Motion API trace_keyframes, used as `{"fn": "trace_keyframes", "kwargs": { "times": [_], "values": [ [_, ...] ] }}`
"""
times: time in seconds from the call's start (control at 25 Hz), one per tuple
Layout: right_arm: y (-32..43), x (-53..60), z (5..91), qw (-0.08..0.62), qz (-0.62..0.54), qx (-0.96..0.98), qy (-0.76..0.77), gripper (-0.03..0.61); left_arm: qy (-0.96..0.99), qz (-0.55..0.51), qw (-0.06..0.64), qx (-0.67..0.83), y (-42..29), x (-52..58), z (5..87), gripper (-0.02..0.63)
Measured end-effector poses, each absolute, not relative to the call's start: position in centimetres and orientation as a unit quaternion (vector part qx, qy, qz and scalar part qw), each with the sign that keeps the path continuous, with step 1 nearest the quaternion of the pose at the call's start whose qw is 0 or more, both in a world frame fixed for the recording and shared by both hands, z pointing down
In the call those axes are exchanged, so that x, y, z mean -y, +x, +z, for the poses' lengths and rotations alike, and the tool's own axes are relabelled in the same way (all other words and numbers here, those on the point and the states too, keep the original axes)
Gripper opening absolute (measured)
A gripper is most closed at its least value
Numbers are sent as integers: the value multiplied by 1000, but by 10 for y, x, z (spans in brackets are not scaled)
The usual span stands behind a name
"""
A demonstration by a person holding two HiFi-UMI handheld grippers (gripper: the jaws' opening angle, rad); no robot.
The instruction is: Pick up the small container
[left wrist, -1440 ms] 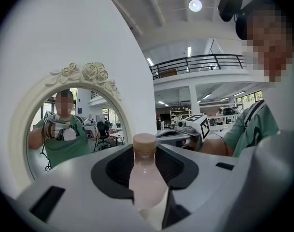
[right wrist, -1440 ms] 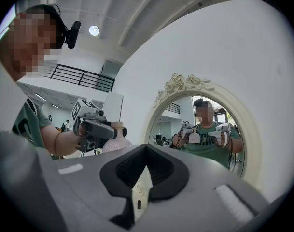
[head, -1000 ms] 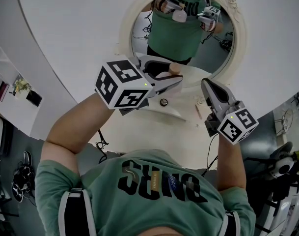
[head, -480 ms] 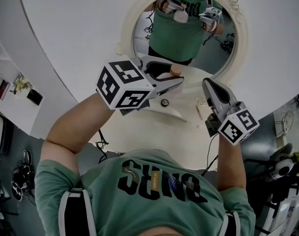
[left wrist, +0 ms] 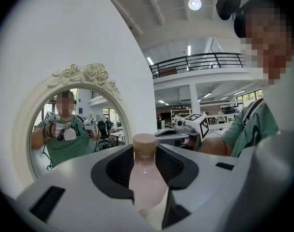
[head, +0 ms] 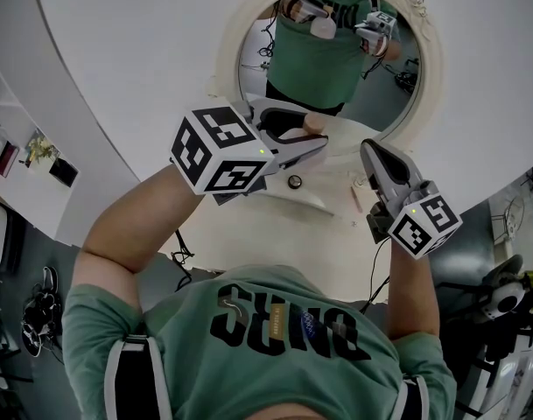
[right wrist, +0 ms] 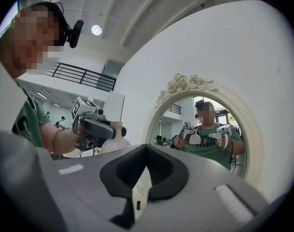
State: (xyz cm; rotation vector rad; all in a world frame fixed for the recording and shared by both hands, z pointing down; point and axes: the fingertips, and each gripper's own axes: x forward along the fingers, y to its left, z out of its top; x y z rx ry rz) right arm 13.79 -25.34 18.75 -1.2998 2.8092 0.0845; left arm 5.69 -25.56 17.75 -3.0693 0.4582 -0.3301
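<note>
Because the left gripper is squeezed on the small container, the pink bottle looks lifted off the white table. The jaws hug its sides low down, so the tan cap pokes out on top. I think the pick-up is done. The right gripper waits beside it, jaws almost together, with nothing in them. Farther back, the round mirror shows both grippers again.
</note>
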Motion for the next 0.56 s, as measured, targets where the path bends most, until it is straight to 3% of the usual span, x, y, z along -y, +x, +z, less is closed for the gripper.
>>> {"fn": "trace_keyframes", "kwargs": {
  "times": [0.56],
  "values": [
    [134,254,186,16,34,-909,-415,8,-984,-107,15,-145,57,255,174,141]
  ]
}}
